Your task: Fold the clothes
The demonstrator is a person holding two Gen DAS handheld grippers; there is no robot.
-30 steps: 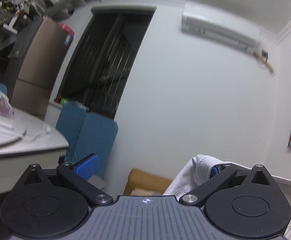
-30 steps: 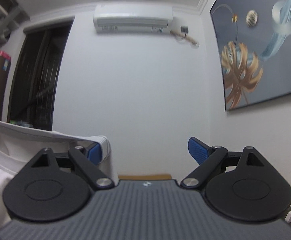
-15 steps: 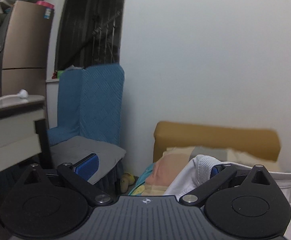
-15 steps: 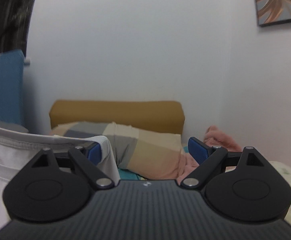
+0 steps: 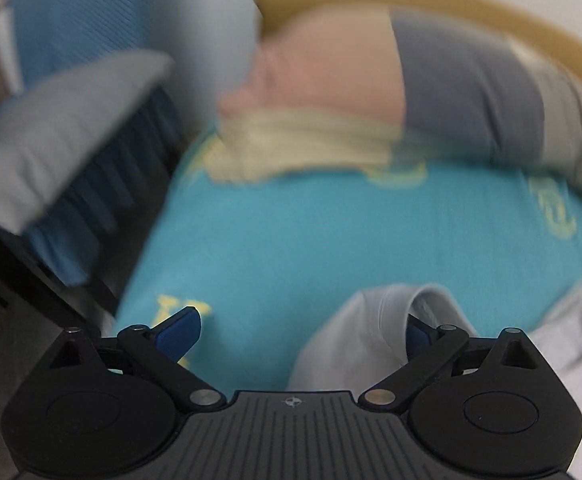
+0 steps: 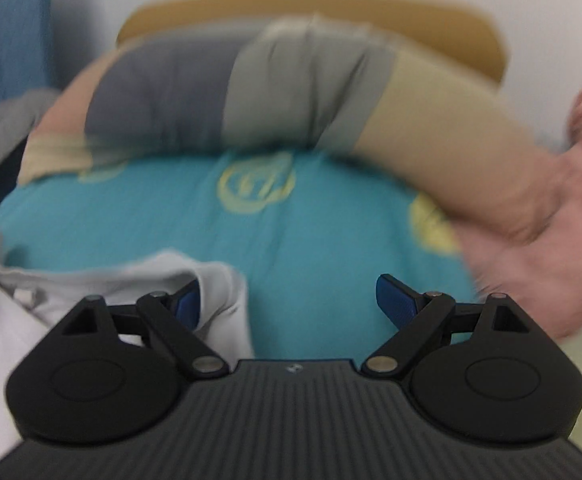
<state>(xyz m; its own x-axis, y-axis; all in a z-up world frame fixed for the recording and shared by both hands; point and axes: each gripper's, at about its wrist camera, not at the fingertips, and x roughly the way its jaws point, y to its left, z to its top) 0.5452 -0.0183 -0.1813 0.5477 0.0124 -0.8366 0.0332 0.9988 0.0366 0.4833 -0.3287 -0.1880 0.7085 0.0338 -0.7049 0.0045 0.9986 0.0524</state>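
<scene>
A white garment [image 5: 355, 340] hangs over the right-hand finger [image 5: 417, 336] of my left gripper [image 5: 299, 334]; its jaws stand wide apart, with nothing pinched between them. The same white garment [image 6: 103, 284] is draped over the left-hand finger [image 6: 189, 306] of my right gripper [image 6: 291, 305], which is also open. The cloth stretches between the two grippers and runs off the edges of both views. Both grippers point down at a turquoise bedsheet [image 5: 331, 240] with yellow motifs [image 6: 255, 188]. The frames are motion-blurred.
A quilt [image 6: 283, 96] in grey, beige and pink patches lies across the head of the bed before a mustard headboard [image 6: 451, 28]. Pink cloth [image 6: 551, 240] is bunched at the right. A blue chair with a grey cushion [image 5: 51, 132] stands left of the bed.
Both grippers have tipped down from the wall and air conditioner to the bed, carrying the white garment along. The fingers have kept the same spread.
</scene>
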